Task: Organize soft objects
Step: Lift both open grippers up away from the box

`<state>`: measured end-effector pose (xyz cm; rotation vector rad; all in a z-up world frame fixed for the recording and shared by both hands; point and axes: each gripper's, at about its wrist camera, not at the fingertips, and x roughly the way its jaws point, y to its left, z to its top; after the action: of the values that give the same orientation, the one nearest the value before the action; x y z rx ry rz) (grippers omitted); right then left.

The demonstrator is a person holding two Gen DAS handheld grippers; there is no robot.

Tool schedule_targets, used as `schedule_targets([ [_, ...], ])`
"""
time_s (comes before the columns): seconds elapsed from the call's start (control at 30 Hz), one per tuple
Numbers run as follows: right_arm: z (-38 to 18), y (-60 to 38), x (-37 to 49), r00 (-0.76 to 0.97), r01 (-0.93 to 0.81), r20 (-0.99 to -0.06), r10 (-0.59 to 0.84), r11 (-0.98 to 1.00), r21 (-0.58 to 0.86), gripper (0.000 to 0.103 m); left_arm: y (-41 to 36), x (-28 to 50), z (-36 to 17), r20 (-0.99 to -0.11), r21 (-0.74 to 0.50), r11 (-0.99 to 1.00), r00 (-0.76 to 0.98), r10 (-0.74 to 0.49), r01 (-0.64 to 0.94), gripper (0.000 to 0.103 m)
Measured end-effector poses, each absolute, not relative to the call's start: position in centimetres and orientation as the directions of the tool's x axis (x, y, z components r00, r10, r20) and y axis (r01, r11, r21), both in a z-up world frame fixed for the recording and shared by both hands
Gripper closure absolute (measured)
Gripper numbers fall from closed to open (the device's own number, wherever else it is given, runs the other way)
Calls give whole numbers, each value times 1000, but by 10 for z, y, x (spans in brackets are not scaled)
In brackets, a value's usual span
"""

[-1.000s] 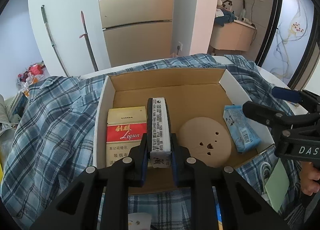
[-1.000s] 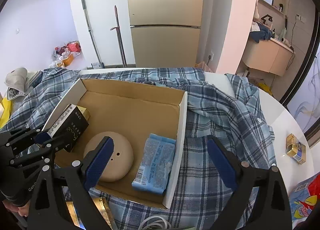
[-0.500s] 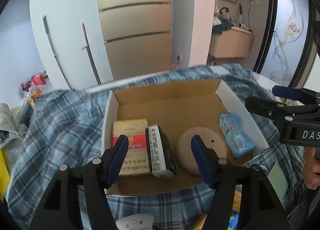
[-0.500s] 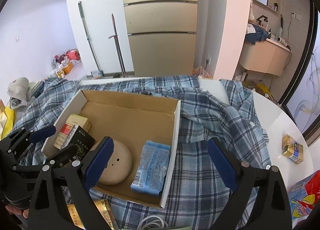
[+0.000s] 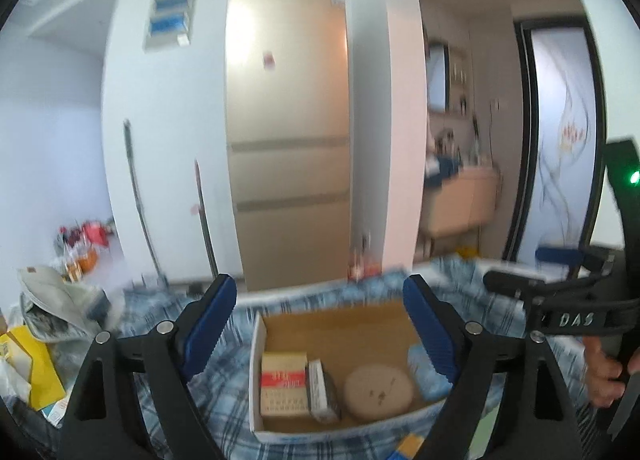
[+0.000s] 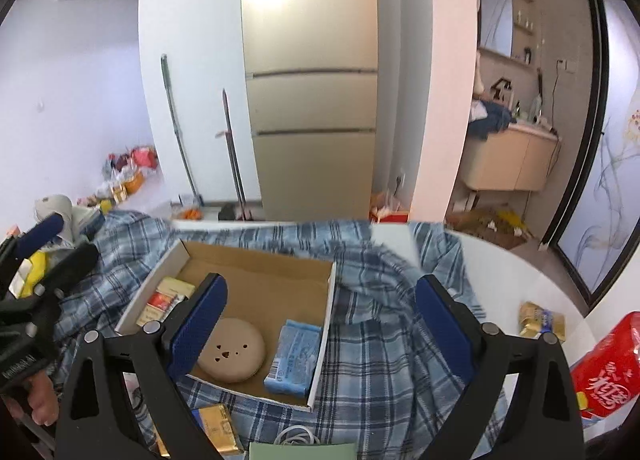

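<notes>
A shallow cardboard box (image 5: 276, 430) (image 6: 325, 316) sits on a blue plaid cloth (image 6: 384, 344). In it lie a red-and-cream carton (image 5: 282, 384), a dark pack (image 5: 322, 392) beside it, a round beige pad (image 5: 378, 388) (image 6: 234, 352) and a blue tissue pack (image 6: 294, 356) (image 5: 426, 376). My left gripper (image 5: 320, 320) is open and empty, raised above and behind the box. My right gripper (image 6: 320, 320) is open and empty, above the box's right side.
The cloth covers a white round table (image 6: 520, 280). On it at right lie a gold packet (image 6: 540, 320) and a red bag (image 6: 608, 372). A gold pack (image 6: 218, 426), a white cable (image 6: 296, 436) and a green card (image 6: 300, 451) lie in front of the box. Clutter sits at far left (image 5: 40, 320).
My left gripper opened, left the dark pack in the box beside the carton, then rose and drew back. My right gripper also rose and drew back, staying open.
</notes>
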<state>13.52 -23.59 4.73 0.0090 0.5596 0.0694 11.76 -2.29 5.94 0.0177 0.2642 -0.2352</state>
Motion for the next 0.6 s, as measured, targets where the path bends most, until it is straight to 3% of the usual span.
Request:
schedule_targets([
  [0.13,63,-239,111,881,-86,-464,96,995,43,4,-22,83,75,-150,10,974,964,-221,225,14],
  [0.23,72,-239,90,910,-96,-402,104,995,40,1,-23,62,85,-95,35,974,971,-218,222,0],
  [0.37,81,-240,64,941,-97,-324,102,995,33,1,-17,30,96,-2,20,980,980,-199,199,0],
  [0.6,87,-247,30,966,-91,-240,98,995,41,1,-10,-3,103,32,13,973,973,-231,230,0],
])
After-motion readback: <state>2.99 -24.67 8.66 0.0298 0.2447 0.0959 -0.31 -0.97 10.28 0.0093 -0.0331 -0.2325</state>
